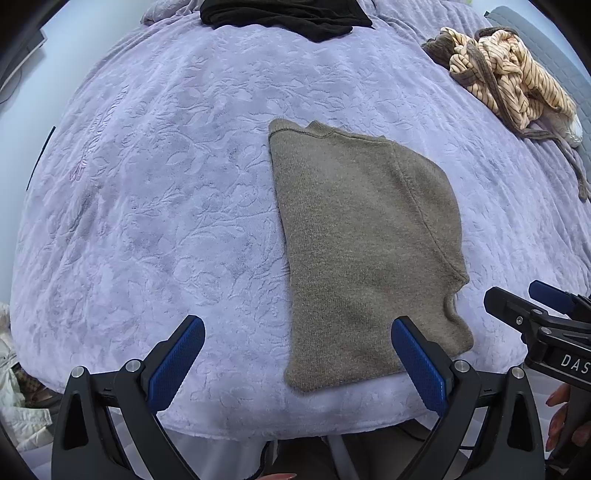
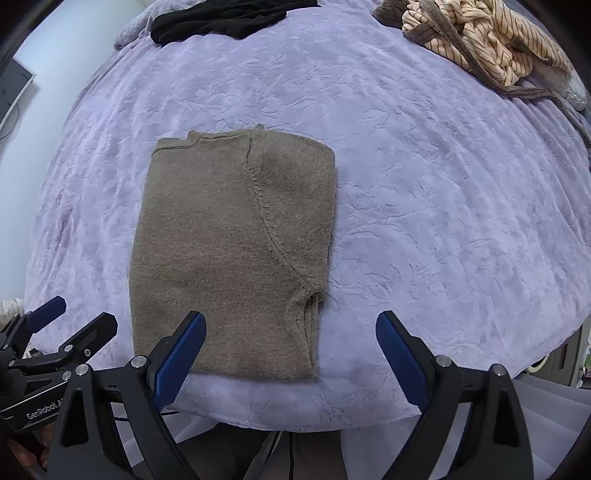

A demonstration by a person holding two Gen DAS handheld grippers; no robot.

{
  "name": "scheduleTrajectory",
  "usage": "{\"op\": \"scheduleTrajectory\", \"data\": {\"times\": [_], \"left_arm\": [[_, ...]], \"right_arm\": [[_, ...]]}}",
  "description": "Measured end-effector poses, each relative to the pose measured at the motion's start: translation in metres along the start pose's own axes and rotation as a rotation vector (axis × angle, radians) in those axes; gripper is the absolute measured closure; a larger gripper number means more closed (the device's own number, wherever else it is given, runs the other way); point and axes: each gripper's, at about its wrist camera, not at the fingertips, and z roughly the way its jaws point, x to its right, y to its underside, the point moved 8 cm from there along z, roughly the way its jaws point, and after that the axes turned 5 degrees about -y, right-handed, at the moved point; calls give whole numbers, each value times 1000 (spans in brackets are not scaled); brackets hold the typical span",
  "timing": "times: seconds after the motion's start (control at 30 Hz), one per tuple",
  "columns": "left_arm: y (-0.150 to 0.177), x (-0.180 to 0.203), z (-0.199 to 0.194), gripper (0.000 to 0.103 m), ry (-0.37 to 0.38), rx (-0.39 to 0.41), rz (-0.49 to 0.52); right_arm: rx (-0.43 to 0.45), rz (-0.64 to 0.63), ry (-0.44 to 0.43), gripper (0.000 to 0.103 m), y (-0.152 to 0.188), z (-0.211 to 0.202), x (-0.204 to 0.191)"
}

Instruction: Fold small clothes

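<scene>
Bed [image 1: 155, 221] w/ a lilac embossed cover carries everything. Sweater [image 2: 229, 251], grey-brown knit, lies flat on it near the front edge, already folded into a neat oblong w/ sleeve seam on top; looks finished, or one more halving at most. Striped top [image 1: 513, 74] sits in a crumpled heap at the far right, not yet folded, well apart from the sweater. Black garment [image 2: 221, 14] lies at the far edge, partly out of frame, can't tell if folded. So approx. one item done, at least one left.

Left tongs [image 1: 297, 363] are spread wide above the sweater's near-left corner, pinching nothing. Right tongs [image 2: 290, 352] are also spread, empty, over its near-right corner.

Writing: "GenRobot.A…" on the left tongs' body in right wrist view; "DAS…" on the right tongs' body in left wrist view, both cut off.
</scene>
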Motion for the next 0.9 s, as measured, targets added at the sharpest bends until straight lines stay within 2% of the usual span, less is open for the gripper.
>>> {"op": "scheduleTrajectory", "data": {"times": [0.57,0.9], "left_arm": [[-4,-2,-3,2,2,4,-3],[-3,-2,-3,2,1,3,-3]], "right_arm": [[-3,-19,31,8,-4,0,-5],[-37,-21,35,8,-1,6,-6]]}}
